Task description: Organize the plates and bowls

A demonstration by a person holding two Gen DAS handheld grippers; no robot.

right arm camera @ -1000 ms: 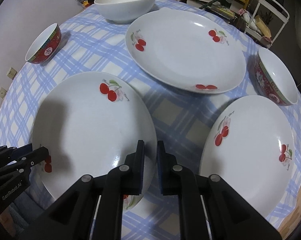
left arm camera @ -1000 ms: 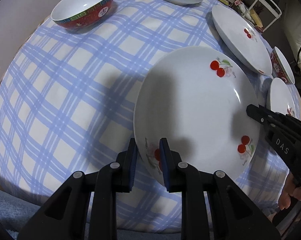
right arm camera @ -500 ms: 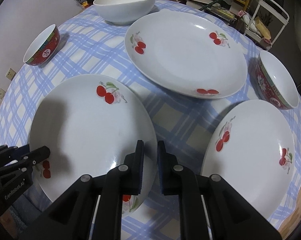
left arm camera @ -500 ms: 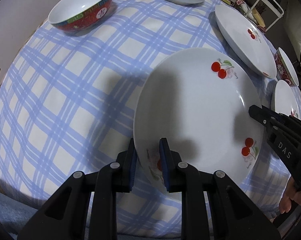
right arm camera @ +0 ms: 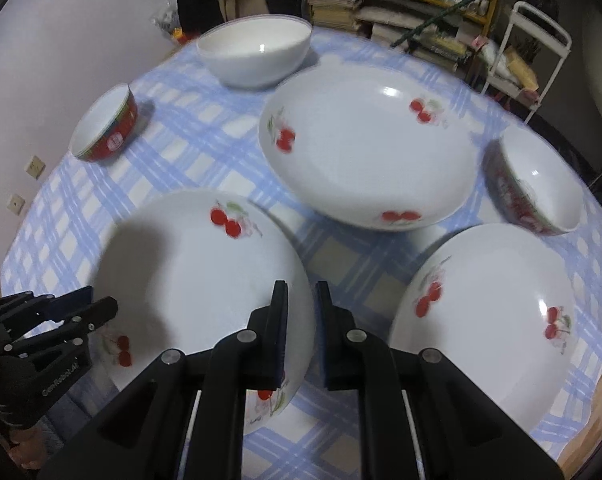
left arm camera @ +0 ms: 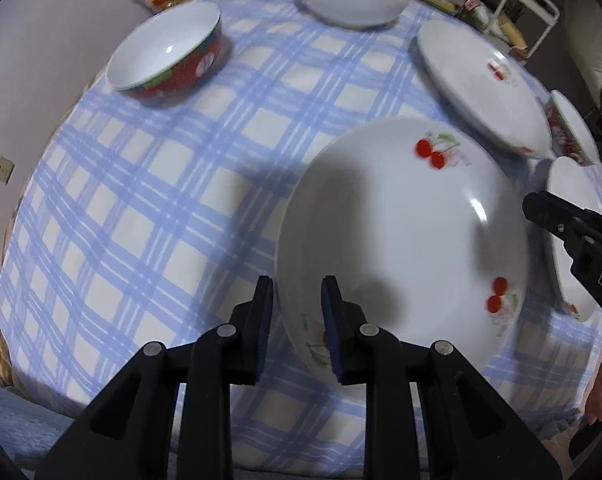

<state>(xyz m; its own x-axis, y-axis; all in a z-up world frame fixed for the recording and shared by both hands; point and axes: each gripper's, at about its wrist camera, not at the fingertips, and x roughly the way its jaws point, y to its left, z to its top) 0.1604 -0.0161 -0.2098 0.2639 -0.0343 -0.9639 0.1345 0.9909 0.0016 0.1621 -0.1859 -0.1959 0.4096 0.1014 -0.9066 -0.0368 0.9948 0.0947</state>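
Blurring cherry plate [left arm camera: 405, 236], rim between fingers [left arm camera: 332, 312]

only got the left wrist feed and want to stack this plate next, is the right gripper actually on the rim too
Observer: Yes. In the right wrist view the right gripper straddles the rim of the held cherry plate, one finger on each side, across the plate from the left gripper.
Operator: is the small plate at my right edge free
Observer: The second small plate lies flat on the tablecloth with nothing on it.
Operator: anything in the big white bowl
Observer: The white bowl is empty inside.
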